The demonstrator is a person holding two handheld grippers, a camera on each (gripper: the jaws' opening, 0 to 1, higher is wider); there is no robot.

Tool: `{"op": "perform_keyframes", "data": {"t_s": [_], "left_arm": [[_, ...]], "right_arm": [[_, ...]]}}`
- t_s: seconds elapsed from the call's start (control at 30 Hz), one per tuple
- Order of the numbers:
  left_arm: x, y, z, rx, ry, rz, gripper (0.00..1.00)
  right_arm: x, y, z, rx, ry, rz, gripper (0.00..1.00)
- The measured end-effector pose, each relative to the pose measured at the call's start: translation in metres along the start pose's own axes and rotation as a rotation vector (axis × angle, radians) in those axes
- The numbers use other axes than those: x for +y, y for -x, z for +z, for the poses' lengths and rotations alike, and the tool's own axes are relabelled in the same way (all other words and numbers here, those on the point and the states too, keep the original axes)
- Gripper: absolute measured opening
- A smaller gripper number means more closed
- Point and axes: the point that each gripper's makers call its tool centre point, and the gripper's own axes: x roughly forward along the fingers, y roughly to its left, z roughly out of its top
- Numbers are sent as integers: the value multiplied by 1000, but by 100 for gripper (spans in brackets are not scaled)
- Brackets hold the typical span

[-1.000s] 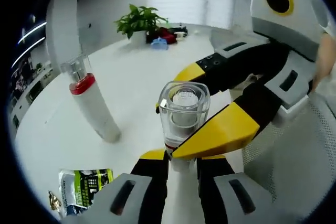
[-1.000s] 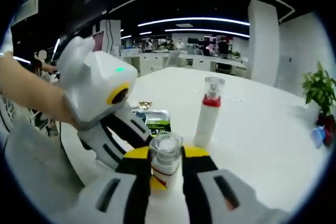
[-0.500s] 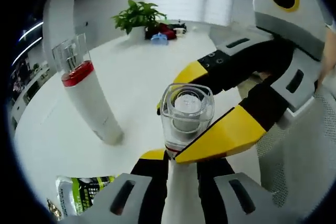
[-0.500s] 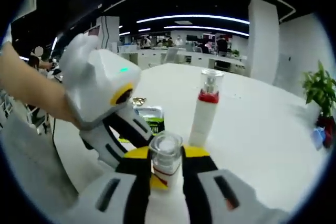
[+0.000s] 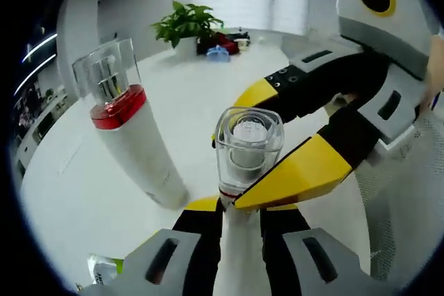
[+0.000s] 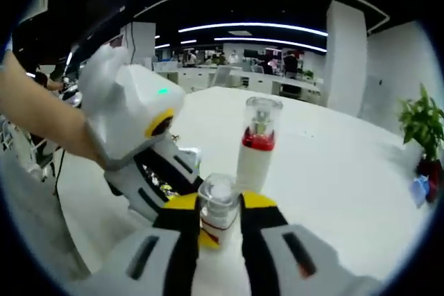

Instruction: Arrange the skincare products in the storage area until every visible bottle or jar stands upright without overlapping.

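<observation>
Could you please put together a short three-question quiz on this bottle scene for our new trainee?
1. True or false: the standing bottle on the white table has a red band under its clear cap.
2. How many grippers close on the held bottle: A one, B two?
3. Fill in: beyond the bottles stands a potted ____.

Key: 1 true. 2 B, the left gripper and right gripper. 3 plant.

White table [image 5: 208, 95] on which I work; its far edge carries a leafy potted plant [image 5: 184, 24], with red and blue items [image 5: 220, 48] just beside it. A green printed packet [image 5: 104, 266] lies near me. Behind the table stand a white pillar [image 6: 343, 57] and ceiling light strips [image 6: 253, 27] over distant desks.
</observation>
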Motion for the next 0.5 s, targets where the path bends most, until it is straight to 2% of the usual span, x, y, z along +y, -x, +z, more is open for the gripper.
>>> {"op": "perform_keyframes", "data": {"t_s": [0.23, 0.5], "left_arm": [[17, -4, 4, 19, -21, 12, 17], [21, -2, 6, 23, -16, 24, 17]], "right_arm": [[-8, -10, 4, 1, 23, -10, 21], [-11, -15, 4, 7, 22, -13, 21]]}}
